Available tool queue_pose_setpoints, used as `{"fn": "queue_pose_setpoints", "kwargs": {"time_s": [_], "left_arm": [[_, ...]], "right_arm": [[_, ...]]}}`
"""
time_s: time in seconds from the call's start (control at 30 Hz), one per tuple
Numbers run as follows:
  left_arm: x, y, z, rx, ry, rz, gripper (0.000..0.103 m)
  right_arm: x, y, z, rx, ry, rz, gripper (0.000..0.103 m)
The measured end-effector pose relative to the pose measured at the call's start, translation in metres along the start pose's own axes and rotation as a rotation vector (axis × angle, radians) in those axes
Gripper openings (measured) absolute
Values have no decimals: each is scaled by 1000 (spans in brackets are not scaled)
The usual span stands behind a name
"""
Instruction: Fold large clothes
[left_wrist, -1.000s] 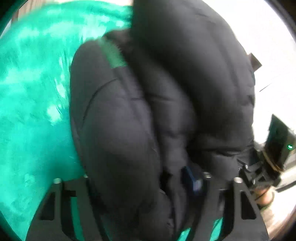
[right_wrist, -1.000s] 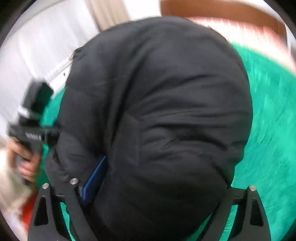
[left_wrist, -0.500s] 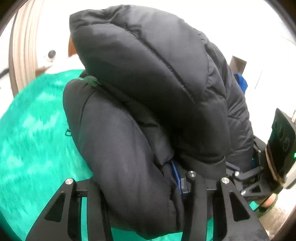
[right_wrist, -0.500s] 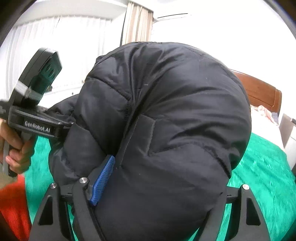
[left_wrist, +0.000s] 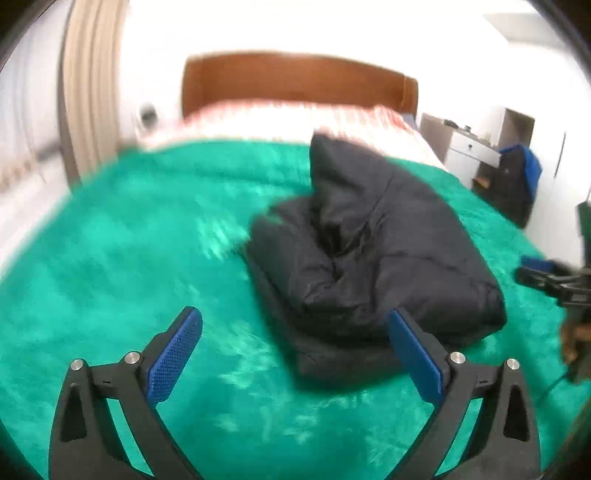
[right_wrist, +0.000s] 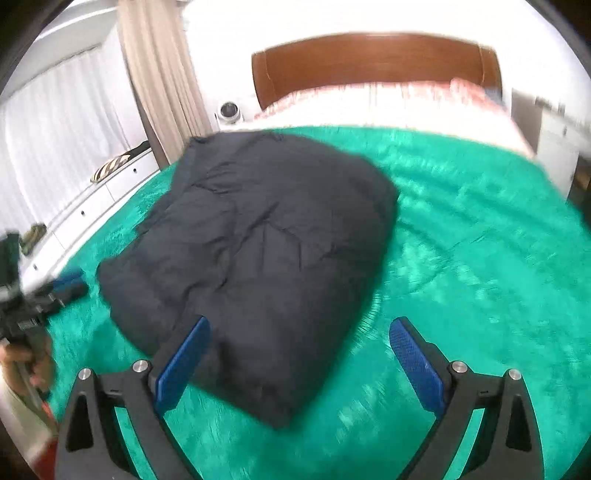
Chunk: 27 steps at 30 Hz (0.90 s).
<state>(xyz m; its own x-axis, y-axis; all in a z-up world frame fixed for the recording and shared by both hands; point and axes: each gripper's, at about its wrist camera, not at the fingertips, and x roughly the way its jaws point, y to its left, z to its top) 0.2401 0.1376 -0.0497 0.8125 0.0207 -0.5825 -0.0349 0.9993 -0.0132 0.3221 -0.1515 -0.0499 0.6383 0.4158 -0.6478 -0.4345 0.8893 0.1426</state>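
While both grippers hang above the bed, the black quilted puffer jacket lies folded in a thick bundle on the bright green fleecy blanket, held by neither tool. From the left wrist view, the left gripper has just been opening and its jaws now stand wide, blue ribbed pads facing each other with only green blanket and the bundle's near corner seen between them; nothing is clamped. The jacket sits ahead and to the right of this gripper, one end bunched up into a peak toward the far side.

From the right wrist view, the right gripper has likewise just been opening, and its jaws are spread wide. Its left pad overlaps the near edge of the jacket in the picture, but no fabric is pinched. The bundle lies ahead and slightly left.

Beyond the blanket are a pale bedspread and a brown wooden headboard. Beige curtains hang at the left. Each view catches the other gripper at its edge, blurred.
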Motion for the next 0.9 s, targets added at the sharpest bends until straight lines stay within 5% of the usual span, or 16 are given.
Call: {"fn": "queue_pose_setpoints", "kwargs": {"time_s": [0.2, 0.3, 0.37, 0.47, 0.7, 0.9], "left_arm": [[-82, -31, -2, 117, -128, 195, 103], [-109, -41, -13, 142, -167, 274, 103], [-117, -49, -22, 137, -179, 270, 103], [-126, -59, -31, 103, -110, 217, 103], [-134, -68, -48, -13, 3, 147, 103], [-141, -72, -56, 3, 65, 157, 103]], "right_arm": [[-95, 17, -26, -46, -261, -45, 103], [-97, 13, -35, 22, -152, -15, 103], [-99, 12, -48, 49, -99, -20, 103], [-119, 18, -66, 30, -150, -104, 103], [-129, 40, -94, -13, -52, -84, 103], [-152, 52, -113, 18, -30, -89, 103]]}}
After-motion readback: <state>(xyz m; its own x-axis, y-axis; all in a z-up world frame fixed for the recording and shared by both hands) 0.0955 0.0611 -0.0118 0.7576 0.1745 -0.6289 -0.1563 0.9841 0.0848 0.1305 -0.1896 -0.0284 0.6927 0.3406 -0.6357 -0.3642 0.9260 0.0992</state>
